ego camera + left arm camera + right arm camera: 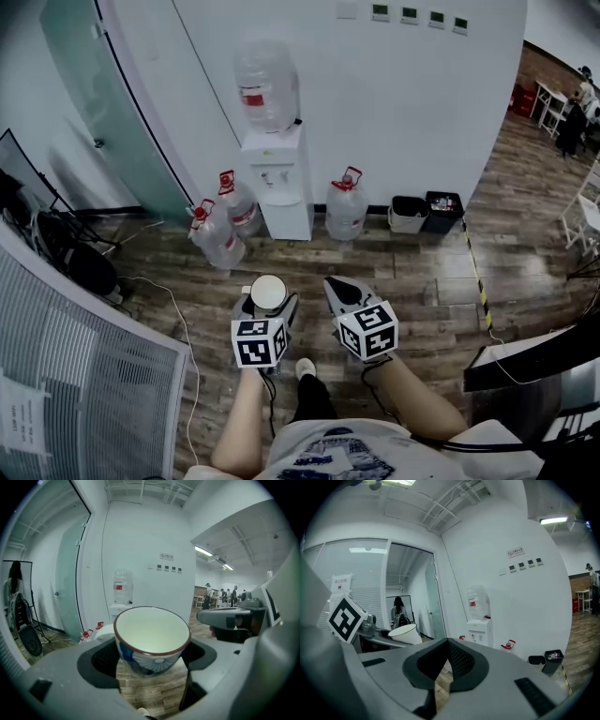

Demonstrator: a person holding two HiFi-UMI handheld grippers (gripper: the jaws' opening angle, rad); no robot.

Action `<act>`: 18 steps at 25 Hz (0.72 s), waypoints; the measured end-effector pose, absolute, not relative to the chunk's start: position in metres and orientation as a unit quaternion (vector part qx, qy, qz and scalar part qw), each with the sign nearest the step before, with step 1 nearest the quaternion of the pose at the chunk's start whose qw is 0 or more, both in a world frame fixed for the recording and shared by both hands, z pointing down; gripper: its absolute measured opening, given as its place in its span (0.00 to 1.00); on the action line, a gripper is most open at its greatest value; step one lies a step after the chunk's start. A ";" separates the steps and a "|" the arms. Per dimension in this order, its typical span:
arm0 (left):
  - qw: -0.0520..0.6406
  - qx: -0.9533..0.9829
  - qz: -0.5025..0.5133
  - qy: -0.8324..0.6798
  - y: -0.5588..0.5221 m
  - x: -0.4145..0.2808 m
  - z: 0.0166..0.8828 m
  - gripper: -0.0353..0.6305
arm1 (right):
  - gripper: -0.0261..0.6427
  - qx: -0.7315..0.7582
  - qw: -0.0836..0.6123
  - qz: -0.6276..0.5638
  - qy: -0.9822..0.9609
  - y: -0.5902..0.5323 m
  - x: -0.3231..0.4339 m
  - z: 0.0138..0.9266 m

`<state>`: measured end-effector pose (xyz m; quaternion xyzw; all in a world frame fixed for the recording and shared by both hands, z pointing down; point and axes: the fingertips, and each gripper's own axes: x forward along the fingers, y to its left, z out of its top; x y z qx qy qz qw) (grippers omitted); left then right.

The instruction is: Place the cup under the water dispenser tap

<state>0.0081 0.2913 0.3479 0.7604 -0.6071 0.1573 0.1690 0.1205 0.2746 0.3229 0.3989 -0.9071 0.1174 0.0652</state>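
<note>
A white cup [152, 639] with a blue pattern and a dark rim sits upright between the jaws of my left gripper [152, 660], which is shut on it. From the head view the cup [269, 292] shows its open top, held in the left gripper [269, 302] above the wood floor. My right gripper [345, 292] hangs beside it, shut and holding nothing; its jaws meet in the right gripper view [448, 660]. The white water dispenser [279, 183] with a clear bottle on top stands against the far wall, well ahead of both grippers. It also shows as the dispenser [119, 603] and dispenser [480, 629].
Large water jugs [220, 234] with red caps stand on the floor left of the dispenser, another jug [346, 208] right of it. Two bins [424, 213] stand against the wall. A glass door [103, 103] is at left, cables [173, 309] trail on the floor.
</note>
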 end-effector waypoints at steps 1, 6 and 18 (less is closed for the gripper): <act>0.170 0.762 0.158 -0.605 0.280 0.003 0.349 0.70 | 0.07 0.400 0.066 0.119 -0.906 0.263 0.115 0.324; 0.173 0.768 0.162 -0.596 0.216 -0.032 0.349 0.70 | 0.07 0.408 0.073 0.127 -0.901 0.201 0.079 0.327; 0.176 0.782 0.171 -0.573 0.077 -0.122 0.350 0.70 | 0.07 0.428 0.081 0.135 -0.890 0.058 -0.016 0.326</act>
